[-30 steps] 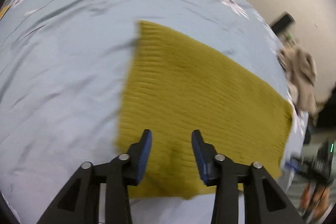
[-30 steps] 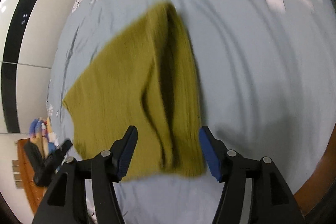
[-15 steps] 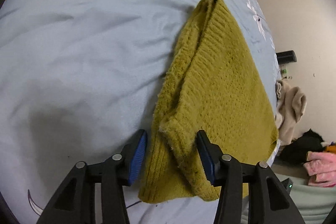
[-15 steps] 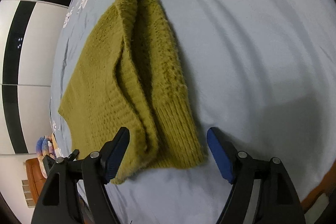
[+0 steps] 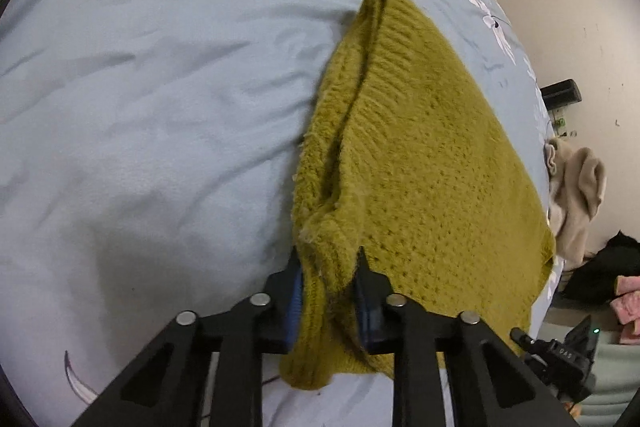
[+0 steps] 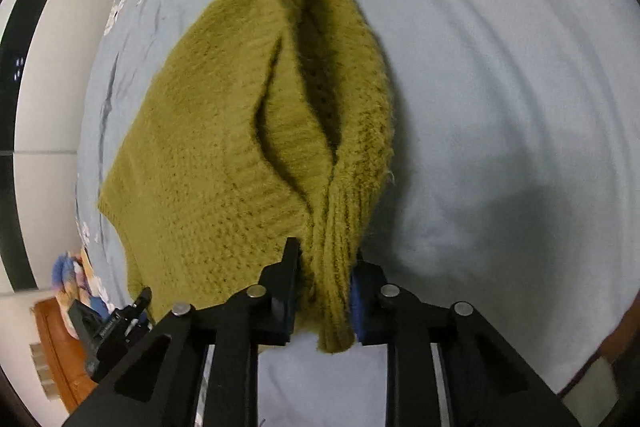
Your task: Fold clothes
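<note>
The soft, floppy yellow sweater (image 5: 424, 155) on the blue bed (image 5: 152, 99) is pinched at one near corner by the left gripper (image 5: 327, 291) and at another by the right gripper (image 6: 325, 287), so it should be lifted by both corners together.

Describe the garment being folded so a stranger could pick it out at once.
Start at the pale blue bedsheet covering the bed. On it lies a mustard-yellow knit sweater, one edge pinched by the left gripper and right gripper. The beige garment lies off the sheet.
</note>
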Available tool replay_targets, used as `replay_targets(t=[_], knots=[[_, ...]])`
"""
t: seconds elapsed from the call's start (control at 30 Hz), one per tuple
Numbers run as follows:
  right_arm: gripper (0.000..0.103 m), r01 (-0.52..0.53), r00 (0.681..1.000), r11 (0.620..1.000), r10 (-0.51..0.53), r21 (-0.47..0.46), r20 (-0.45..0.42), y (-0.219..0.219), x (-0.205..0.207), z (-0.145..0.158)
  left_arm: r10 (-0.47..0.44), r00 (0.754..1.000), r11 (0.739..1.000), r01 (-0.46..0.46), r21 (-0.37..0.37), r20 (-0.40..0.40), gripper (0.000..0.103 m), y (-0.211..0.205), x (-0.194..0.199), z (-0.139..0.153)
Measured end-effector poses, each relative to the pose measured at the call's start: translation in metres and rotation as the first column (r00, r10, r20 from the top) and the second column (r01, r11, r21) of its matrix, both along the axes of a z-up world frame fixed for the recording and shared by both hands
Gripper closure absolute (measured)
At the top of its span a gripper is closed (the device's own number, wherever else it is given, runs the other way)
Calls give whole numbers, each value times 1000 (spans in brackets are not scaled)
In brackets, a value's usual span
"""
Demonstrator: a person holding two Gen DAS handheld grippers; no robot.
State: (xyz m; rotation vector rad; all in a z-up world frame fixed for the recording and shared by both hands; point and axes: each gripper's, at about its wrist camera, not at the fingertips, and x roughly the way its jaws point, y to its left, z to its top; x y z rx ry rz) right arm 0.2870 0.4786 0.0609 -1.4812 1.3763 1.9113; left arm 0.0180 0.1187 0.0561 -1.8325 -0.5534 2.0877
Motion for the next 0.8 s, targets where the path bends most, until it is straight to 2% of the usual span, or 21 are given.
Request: replay_targets(t=[0.1, 0.17, 0.27, 0.33, 0.5, 0.6, 0.8], knots=[[84, -25, 999, 1000, 26, 19, -39, 4, 4, 15, -11, 1000, 1000, 11, 3, -15, 82, 4, 6, 14], [84, 17, 998, 1000, -16, 8, -56, 14, 22, 18, -27, 1000, 1000, 27, 11, -9, 82, 7, 15, 19], [84, 55, 998, 998, -55, -13, -9, 25, 41, 6, -55, 998, 998, 56, -18, 26, 82, 15, 27, 5], [85, 48, 999, 999, -48, -16, 2, 24, 40, 2, -68, 997, 996, 70, -48, 35, 82, 21, 30, -5], [84, 35, 999, 999, -35, -12, 38, 19, 32, -7, -96, 995, 990, 97, -99, 14, 74, 25, 29, 5], [84, 45, 998, 999, -44, -20, 41, 18, 33, -9, -160, 987, 970, 154, -190, -14, 69, 36, 28, 18], [83, 34, 998, 999, -33, -17, 54, 16, 32, -10, -250, 964, 924, 210, -318, -92, 68, 53, 25, 51]])
